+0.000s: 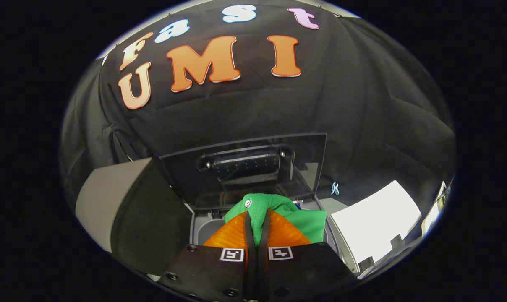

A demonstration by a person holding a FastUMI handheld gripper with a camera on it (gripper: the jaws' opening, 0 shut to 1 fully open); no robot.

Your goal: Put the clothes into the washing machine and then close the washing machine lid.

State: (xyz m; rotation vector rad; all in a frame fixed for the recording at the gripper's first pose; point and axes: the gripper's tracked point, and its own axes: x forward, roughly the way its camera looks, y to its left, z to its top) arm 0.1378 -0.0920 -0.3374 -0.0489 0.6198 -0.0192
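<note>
So on the left there's a grey box point(111, 201), then the washing machine point(203, 226) with its clear lid point(245, 167) standing up behind the tub. The gripper point(256, 235) is pinched tight on the green garment point(278, 212), which bunches just ahead of the fingers, right above the opening. Drop looks straight down to me. White sheet point(375, 218) off right.

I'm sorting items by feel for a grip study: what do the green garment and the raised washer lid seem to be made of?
Green garment: soft knit fabric, matte, folds bunched between the shut claw fingers. Washer lid: likely tinted clear plastic or glass, glossy; reflections show and the dark handle is seen through it.
</note>
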